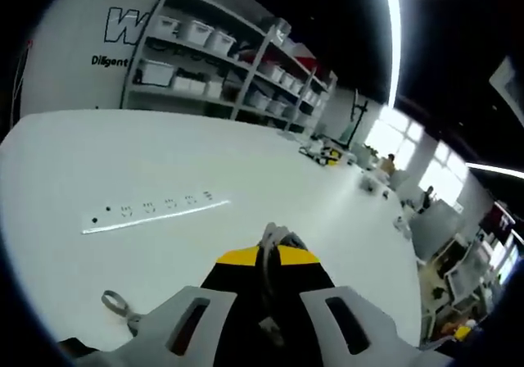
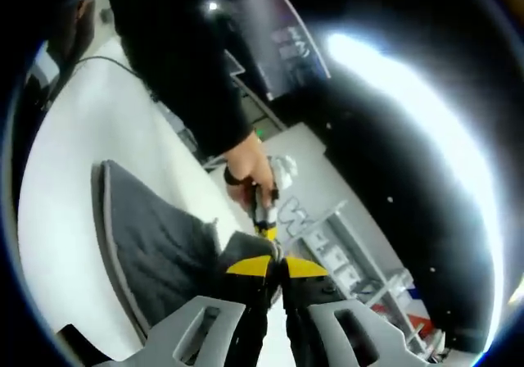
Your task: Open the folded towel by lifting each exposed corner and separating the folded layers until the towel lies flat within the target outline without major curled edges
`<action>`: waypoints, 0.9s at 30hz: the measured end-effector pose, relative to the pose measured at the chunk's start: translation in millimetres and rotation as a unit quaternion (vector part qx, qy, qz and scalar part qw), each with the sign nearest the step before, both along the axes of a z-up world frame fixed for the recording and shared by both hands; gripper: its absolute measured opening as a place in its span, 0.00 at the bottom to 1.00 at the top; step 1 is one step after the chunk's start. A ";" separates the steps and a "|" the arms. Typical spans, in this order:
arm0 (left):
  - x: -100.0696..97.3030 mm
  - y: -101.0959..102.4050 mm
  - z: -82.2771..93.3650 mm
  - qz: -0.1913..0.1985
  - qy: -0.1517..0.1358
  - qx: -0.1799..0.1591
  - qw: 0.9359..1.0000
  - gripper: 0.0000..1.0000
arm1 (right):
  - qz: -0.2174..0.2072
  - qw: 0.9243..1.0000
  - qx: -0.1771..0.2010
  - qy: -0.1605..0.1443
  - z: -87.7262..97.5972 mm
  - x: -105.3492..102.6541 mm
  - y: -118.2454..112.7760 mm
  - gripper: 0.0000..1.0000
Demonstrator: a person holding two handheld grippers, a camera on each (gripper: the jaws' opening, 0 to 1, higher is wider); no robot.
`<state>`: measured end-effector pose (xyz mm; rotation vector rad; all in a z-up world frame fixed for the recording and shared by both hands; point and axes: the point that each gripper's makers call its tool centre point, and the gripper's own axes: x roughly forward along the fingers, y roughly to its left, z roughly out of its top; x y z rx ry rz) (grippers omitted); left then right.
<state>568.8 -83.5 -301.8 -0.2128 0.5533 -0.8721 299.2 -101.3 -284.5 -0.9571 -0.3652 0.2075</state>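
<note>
My right tool [image 2: 274,262] pinches a corner of the grey towel [image 2: 155,244], which hangs limp above the white counter [image 2: 61,187]. My left tool [image 1: 274,248] grips cloth too (1 fold). Soft and light; hold at the corners.

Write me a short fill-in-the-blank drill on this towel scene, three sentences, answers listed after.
1. The towel hanging from the right gripper is dark ____ in colour.
2. In the left gripper view, a white power strip lies on the ____ table.
3. In the right gripper view, the person's hand holds the left gripper, whose jaws are ____ on the towel's edge.

Missing words: grey; white; shut
</note>
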 end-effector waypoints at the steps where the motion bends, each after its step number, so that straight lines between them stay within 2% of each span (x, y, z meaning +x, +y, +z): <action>1: -1.7 -1.8 -0.5 0.000 0.000 0.000 1.000 0.04 | -0.001 1.000 0.001 0.000 -0.2 0.5 -1.8 0.00; 4: -11.2 -9.2 -2.5 -0.004 -0.006 0.005 1.000 0.04 | -0.004 1.000 0.002 0.001 0.2 2.2 -6.9 0.00; 12: 6.9 -18.7 9.1 -0.007 0.000 -0.020 1.000 0.04 | -0.008 1.000 0.008 -0.003 4.4 4.7 -17.5 0.00; 16: -1.4 -26.6 5.2 -0.009 -0.001 -0.016 1.000 0.04 | -0.014 1.000 0.010 -0.003 2.7 5.3 -26.1 0.00; 21: 20.3 -27.8 7.3 -0.003 -0.004 -0.010 1.000 0.04 | -0.022 1.000 0.015 -0.002 1.7 7.0 -37.0 0.00; 23: 22.9 -31.8 11.6 -0.002 -0.019 -0.016 1.000 0.04 | -0.023 1.000 0.016 -0.002 0.8 7.2 -38.9 0.00; 24: 17.9 -34.9 11.0 -0.001 -0.019 -0.017 1.000 0.04 | -0.023 1.000 0.017 -0.002 0.0 7.5 -40.0 0.00; 27: 23.8 -39.6 10.3 -0.001 -0.019 -0.013 1.000 0.04 | -0.027 0.999 0.020 0.001 -3.1 8.5 -46.1 0.00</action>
